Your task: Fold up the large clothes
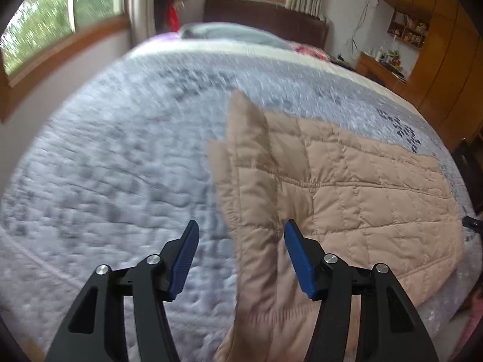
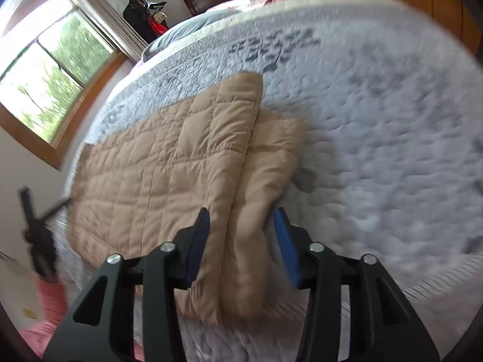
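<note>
The tan quilted coat (image 1: 347, 181) lies flat on the bed (image 1: 120, 166), each sleeve lying along its side edge. Left claw (image 1: 241, 256) and right claw (image 2: 241, 241) are both spread, straddling those sleeves, gripping nothing. Best to pinch each sleeve together with the coat edge beneath before folding inward.

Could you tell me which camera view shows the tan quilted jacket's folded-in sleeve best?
The right wrist view: the sleeve lies sharp along the tan quilted jacket, its whole length visible. The left wrist view shows the sleeve too, but motion blur smears it.
</note>
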`<control>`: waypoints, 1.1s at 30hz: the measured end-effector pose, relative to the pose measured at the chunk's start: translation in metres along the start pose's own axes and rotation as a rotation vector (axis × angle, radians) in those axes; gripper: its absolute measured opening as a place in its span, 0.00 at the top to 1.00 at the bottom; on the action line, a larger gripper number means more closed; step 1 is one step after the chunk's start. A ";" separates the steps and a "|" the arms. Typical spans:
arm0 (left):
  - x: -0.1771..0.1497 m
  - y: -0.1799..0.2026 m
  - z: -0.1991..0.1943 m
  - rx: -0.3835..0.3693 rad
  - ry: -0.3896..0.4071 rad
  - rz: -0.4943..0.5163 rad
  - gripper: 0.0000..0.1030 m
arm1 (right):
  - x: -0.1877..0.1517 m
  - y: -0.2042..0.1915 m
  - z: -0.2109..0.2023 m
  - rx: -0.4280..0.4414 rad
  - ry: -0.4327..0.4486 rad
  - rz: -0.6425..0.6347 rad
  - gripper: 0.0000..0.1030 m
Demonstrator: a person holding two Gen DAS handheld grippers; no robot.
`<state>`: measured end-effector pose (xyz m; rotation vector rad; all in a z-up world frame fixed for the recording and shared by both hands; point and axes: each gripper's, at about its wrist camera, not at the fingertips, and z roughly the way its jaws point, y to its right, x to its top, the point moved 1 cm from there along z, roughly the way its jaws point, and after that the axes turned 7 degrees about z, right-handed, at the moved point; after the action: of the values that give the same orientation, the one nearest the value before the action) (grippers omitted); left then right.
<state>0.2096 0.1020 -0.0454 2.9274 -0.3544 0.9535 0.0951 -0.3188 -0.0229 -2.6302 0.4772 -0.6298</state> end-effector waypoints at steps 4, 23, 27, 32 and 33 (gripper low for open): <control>0.000 0.016 -0.029 0.060 0.033 0.027 0.42 | -0.020 -0.018 -0.020 -0.071 0.022 -0.082 0.68; -0.039 0.091 -0.002 0.116 -0.014 0.163 0.41 | -0.055 -0.037 0.026 -0.111 -0.110 -0.135 0.82; -0.043 0.090 0.003 0.114 -0.019 0.155 0.40 | -0.059 -0.032 0.038 -0.110 -0.122 -0.129 0.82; -0.045 0.089 0.007 0.113 -0.019 0.150 0.40 | -0.062 -0.029 0.044 -0.103 -0.118 -0.119 0.83; -0.045 0.089 0.007 0.111 -0.019 0.148 0.40 | -0.064 -0.029 0.045 -0.105 -0.114 -0.121 0.83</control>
<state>0.1575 0.0240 -0.0802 3.0481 -0.5431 0.9948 0.0706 -0.2548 -0.0701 -2.7933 0.3273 -0.4994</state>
